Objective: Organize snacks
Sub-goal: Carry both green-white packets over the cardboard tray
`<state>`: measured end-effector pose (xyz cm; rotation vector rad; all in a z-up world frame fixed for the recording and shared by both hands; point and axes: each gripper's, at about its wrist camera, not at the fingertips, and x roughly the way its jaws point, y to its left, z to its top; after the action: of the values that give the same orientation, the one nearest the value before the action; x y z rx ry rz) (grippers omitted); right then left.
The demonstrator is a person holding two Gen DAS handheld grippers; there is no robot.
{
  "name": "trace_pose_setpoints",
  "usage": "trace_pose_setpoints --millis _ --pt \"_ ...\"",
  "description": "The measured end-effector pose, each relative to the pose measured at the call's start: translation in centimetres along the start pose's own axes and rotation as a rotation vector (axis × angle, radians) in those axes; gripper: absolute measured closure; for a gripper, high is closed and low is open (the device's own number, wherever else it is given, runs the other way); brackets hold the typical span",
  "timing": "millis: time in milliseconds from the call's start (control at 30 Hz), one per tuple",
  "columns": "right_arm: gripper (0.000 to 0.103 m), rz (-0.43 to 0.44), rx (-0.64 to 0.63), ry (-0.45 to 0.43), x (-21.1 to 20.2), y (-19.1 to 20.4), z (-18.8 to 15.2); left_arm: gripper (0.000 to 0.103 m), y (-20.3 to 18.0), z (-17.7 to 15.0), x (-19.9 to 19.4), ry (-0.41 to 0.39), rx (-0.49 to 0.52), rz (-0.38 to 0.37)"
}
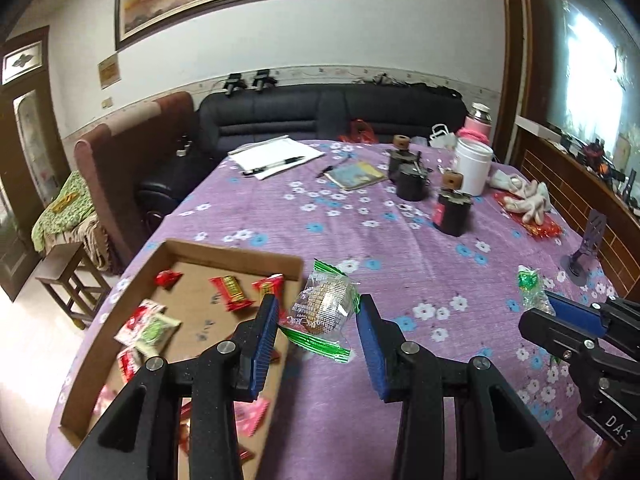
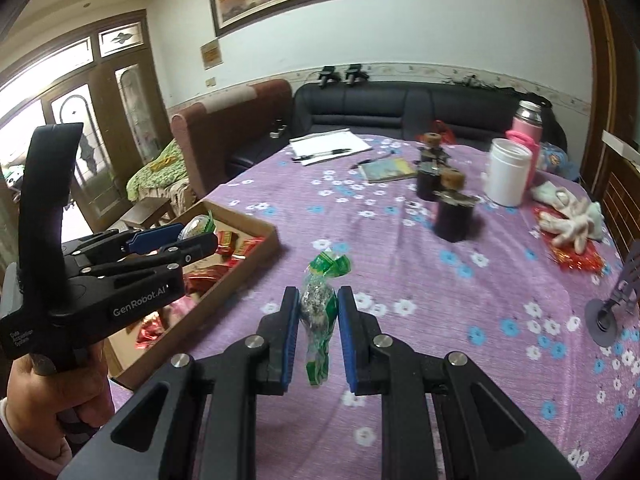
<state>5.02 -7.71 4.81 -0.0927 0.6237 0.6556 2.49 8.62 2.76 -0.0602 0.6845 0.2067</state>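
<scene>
My left gripper (image 1: 319,301) is shut on a clear, green-edged cookie packet (image 1: 320,312), held above the right rim of a cardboard box (image 1: 236,251). Several red and pink wrapped snacks (image 1: 231,291) lie in the box. In the right wrist view the left gripper (image 2: 199,236) hangs over the box (image 2: 256,226) with the packet (image 2: 195,225) at its tips, a hand on its handle. My right gripper (image 2: 318,292) is shut on a green-wrapped snack (image 2: 320,316), held above the purple flowered tablecloth (image 2: 420,280). In the left wrist view the right gripper (image 1: 549,305) carries that snack (image 1: 529,285) at the right.
Dark cork-topped jars (image 1: 452,210), a white canister (image 1: 474,168), a pink flask (image 2: 528,128), gloves (image 1: 528,200), a booklet (image 1: 356,175), paper and pens (image 1: 276,156) stand further back. A dark stand (image 2: 612,308) sits at the right edge. A sofa and a stool (image 1: 68,276) lie beyond the table.
</scene>
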Motion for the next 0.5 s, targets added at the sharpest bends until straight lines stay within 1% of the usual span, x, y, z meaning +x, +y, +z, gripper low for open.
trace_pose_setpoints --millis 500 --pt "0.084 0.100 -0.113 0.022 2.7 8.0 1.8 0.061 7.6 -1.4 -2.7 -0.024 -0.093 0.100"
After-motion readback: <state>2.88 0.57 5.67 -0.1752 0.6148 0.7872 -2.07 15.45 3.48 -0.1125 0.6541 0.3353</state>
